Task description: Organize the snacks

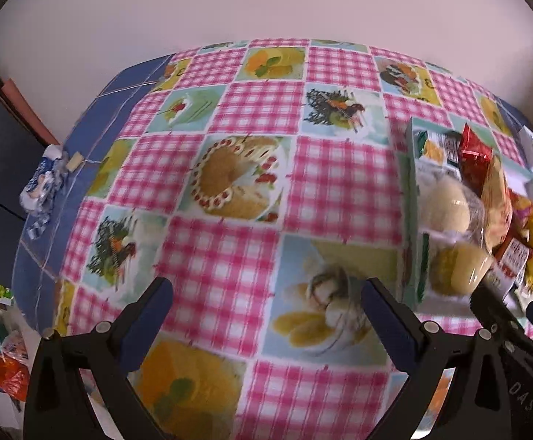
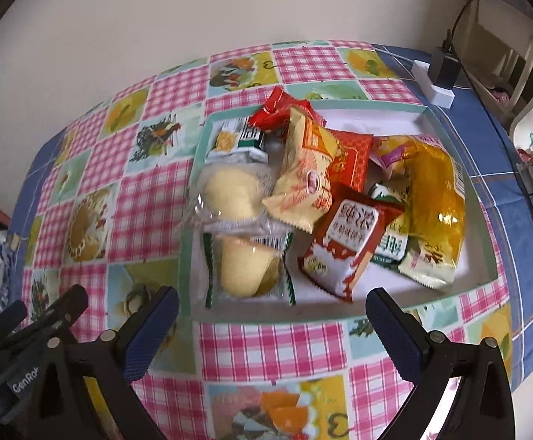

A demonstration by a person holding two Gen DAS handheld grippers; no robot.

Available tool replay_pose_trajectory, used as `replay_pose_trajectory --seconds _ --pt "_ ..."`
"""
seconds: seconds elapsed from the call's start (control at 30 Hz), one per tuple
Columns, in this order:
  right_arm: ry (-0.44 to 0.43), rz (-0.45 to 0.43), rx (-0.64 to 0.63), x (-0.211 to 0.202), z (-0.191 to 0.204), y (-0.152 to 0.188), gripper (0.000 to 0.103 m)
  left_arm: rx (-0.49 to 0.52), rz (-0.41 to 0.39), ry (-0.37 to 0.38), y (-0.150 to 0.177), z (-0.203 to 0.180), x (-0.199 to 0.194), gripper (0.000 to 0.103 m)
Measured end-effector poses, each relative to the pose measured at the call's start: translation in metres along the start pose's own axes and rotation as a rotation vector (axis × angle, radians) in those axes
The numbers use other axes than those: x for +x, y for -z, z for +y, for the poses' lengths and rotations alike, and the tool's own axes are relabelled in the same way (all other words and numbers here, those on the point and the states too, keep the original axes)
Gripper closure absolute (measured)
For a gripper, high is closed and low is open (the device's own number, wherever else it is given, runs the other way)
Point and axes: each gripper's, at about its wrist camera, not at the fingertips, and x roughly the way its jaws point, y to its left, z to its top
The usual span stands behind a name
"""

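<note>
Snacks (image 2: pixel 314 198) heaped in tray (image 2: pixel 310 104) on tablecloth (image 2: pixel 266 344) — none visibly left outside, apparently near done; left gripper (image 1: pixel 266 315) and right gripper (image 2: pixel 272 324) both spread, empty.

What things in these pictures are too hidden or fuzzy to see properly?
- Right wrist view: the green packet lies mostly under the red-and-white packet and the yellow bag; its print is unreadable.
- Right wrist view: items at the right edge beyond the table are cut off.
- Left wrist view: the box of snacks is blurred, its near corner covered by the right hand-held gripper.
- Left wrist view: the blue-white wrapper is too small to identify.
</note>
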Motion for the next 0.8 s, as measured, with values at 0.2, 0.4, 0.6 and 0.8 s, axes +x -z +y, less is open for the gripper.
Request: replay_pose_trajectory --seconds 0.2,0.4,0.6,0.8 --pt "0.022 -0.039 0.002 -0.015 0.001 0.007 0.0 -0.013 0.004 0.022 0.013 0.012 -0.007 0.001" --pt "0.03 -0.065 -0.001 -0.023 0.002 0.008 0.0 -0.047 -0.004 0.034 0.015 0.023 -0.013 0.001" --pt "0.037 -0.059 0.001 -0.021 0.002 0.007 0.0 -0.031 -0.02 -0.001 0.011 0.022 -0.016 0.001" --pt "0.041 -0.053 -0.011 -0.019 0.004 0.007 0.0 -0.016 -0.03 -0.001 0.006 0.023 -0.016 0.001"
